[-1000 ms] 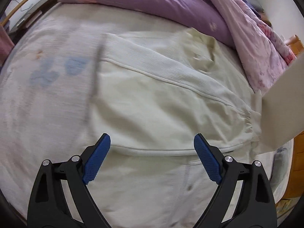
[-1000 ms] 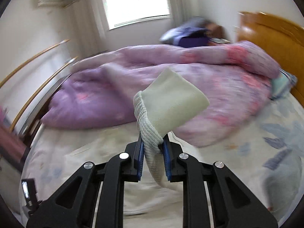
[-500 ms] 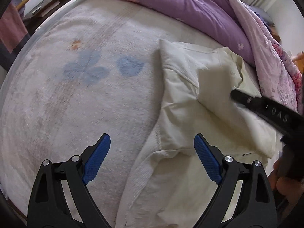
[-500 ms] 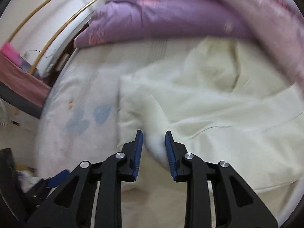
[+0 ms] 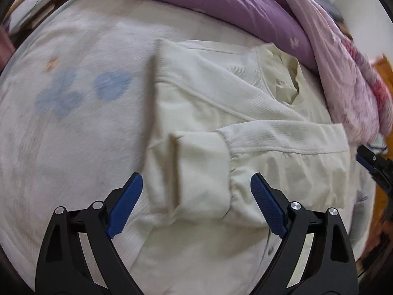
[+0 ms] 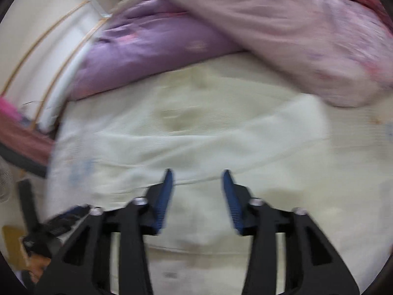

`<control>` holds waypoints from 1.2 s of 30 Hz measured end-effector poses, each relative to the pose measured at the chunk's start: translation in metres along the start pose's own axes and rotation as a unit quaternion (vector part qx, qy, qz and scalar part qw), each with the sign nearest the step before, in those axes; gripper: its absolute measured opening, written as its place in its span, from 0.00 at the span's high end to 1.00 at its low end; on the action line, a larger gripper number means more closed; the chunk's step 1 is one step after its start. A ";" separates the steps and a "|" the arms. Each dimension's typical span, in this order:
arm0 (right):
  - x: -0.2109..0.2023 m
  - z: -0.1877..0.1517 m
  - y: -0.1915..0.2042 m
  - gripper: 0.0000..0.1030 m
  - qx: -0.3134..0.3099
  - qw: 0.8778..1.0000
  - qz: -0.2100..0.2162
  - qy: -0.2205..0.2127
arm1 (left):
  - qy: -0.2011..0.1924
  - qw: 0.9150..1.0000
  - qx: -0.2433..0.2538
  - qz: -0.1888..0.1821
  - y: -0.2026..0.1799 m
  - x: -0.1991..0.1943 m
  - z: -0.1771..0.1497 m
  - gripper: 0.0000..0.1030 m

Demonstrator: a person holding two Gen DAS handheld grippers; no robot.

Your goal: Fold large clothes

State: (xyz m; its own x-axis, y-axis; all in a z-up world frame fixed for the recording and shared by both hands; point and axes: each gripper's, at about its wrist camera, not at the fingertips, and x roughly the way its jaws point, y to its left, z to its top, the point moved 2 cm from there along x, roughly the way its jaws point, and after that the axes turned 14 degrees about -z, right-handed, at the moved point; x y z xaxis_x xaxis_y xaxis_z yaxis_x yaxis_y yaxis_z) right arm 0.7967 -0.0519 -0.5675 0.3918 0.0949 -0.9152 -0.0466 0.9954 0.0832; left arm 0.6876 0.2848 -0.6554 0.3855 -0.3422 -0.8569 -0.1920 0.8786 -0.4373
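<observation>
the cream garment lies spread on the bed, its collar toward the purple quilt heaped along the far side. one sleeve is folded across the body, and its wide cuff rests flat near the garment's left edge. the left tool hangs just above that cuff with its blue pads spread wide, released and grasping nothing. the right tool is likewise parted over the cream cloth, nothing between its pads; that view is smeared, so whether the tips touch the fabric is hard to say. the right tool also shows at the right edge of the left wrist view, beside the garment. blue flower prints mark the sheet left of the garment.
</observation>
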 end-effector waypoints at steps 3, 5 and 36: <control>0.020 0.001 -0.050 0.83 0.009 0.998 -0.055 0.025 | 0.035 0.999 0.014 0.025 -0.007 0.033 0.001 0.13; 0.039 -0.004 -0.077 0.84 0.020 0.995 -0.081 0.051 | 0.049 0.998 0.015 0.044 -0.005 0.048 0.000 0.13; 0.151 0.086 -0.167 0.45 0.190 0.976 -0.021 0.106 | 0.017 0.996 -0.076 0.049 0.073 0.098 0.158 0.12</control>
State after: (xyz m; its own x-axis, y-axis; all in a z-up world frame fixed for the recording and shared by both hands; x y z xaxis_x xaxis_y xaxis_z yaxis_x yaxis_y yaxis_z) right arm 0.9428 -0.2028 -0.6855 0.1842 0.0891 -0.9789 0.3253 0.9342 0.1462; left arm 0.8540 0.3680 -0.7286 0.3271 -0.2707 -0.9054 -0.3633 0.8484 -0.3850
